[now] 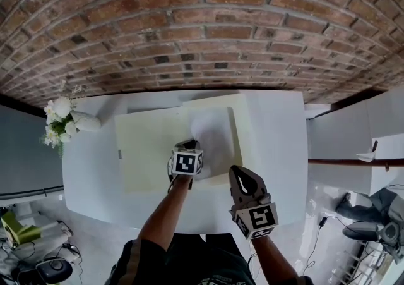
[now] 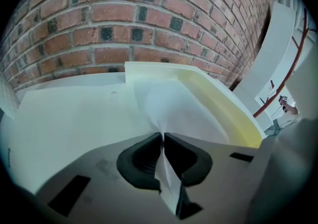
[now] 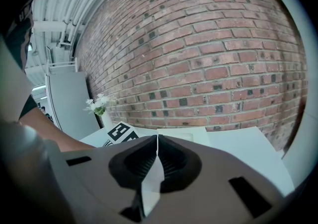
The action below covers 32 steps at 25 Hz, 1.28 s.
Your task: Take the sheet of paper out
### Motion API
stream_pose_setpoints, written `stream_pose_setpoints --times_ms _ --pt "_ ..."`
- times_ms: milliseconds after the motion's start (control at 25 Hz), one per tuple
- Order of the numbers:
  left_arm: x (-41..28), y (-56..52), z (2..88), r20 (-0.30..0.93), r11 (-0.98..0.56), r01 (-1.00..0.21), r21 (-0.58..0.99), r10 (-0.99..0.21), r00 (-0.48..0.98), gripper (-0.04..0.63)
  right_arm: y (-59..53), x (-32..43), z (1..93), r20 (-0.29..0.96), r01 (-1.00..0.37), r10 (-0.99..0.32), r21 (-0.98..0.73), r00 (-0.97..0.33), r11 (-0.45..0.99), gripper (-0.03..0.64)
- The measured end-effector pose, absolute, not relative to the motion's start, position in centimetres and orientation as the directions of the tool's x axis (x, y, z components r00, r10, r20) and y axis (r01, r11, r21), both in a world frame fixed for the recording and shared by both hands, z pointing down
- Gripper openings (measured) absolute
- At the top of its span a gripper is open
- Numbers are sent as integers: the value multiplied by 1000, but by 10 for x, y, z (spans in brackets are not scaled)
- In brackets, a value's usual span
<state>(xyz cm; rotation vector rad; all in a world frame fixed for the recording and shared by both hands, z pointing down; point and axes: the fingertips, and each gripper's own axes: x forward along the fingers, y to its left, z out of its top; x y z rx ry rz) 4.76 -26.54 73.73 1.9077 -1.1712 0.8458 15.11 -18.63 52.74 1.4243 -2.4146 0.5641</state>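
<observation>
Sheet of paper (image 2: pixel 174 104), pinched by left gripper (image 2: pixel 162 134), on cream folder (image 2: pixel 69 118)

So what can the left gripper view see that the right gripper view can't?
Only the left gripper view shows the sheet of paper, pinched between the jaws of the left gripper. Only the right gripper view shows the white flowers, the marker cube on that left gripper, and the person's arm. Both show the brick wall, the white table and the pale folder.
</observation>
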Motion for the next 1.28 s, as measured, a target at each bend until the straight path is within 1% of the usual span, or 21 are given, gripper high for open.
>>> stream_pose_setpoints --times_ms 440,1280 --pt "37 -265 731 794 -250 -920 303 -467 389 12 -185 149 527 432 -879 -767 -182 -474 441 69" --pt "-11 -257 721 795 -227 -938 263 -500 343 11 -177 115 518 417 -858 -754 -174 -508 483 69"
